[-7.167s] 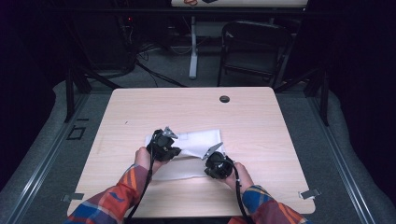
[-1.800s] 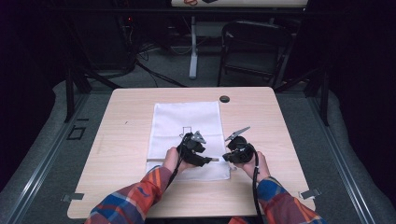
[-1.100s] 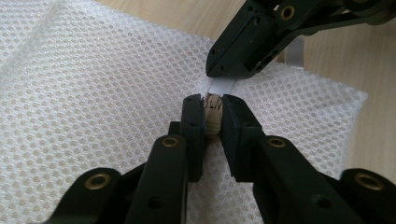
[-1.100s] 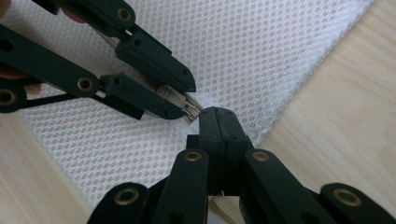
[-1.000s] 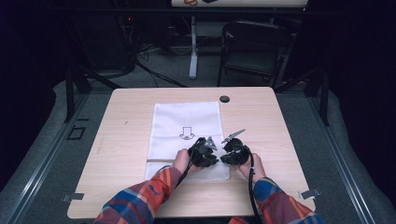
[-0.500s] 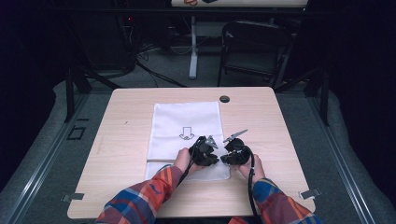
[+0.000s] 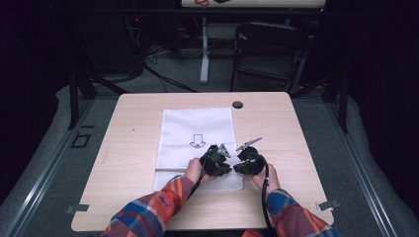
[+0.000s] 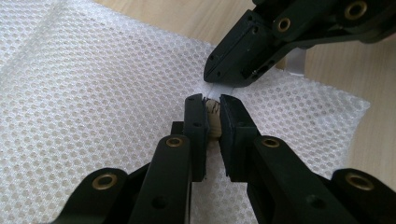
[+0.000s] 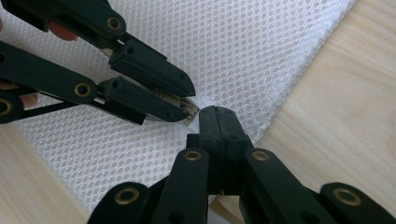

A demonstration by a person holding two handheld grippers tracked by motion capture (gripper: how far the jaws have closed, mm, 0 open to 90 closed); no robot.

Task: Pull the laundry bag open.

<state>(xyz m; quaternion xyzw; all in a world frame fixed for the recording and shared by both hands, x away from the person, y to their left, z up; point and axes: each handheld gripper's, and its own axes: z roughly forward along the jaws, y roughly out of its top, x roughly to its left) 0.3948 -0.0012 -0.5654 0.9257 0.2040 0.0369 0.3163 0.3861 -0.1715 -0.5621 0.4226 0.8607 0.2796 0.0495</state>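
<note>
Looking down from the high view, a pale wooden worktop (image 7: 296, 148) stands on grey carpet in a dark room, with a black folding chair (image 7: 269, 52) and a white table leg (image 7: 204, 54) beyond its far edge. A small black round cap (image 7: 237, 104) sits near the far edge. A white mesh fabric bag printed with a downward arrow (image 7: 192, 133) lies flat along the middle, reaching from near the far edge to near the front edge. Two forearms in red, blue and orange plaid sleeves (image 7: 148, 212) enter from the front edge. The left gripper (image 7: 220, 160) and the right gripper (image 7: 242, 159) meet, tips almost touching, over the bag's front right part.

From the left gripper view, the gripper's black jaws are nearly together, clamped on a small tan cord-stopper piece (image 8: 213, 119) at a pinch of the white mesh. The right gripper's jaw tip sits just beyond, pressed on a white strip of the bag. Bare wood shows at the top and right.

From the right gripper view, its jaws are fully together, pinching the mesh close to the bag's edge. The left gripper comes in from the upper left, holding the tan piece. Wood grain shows on the right.
</note>
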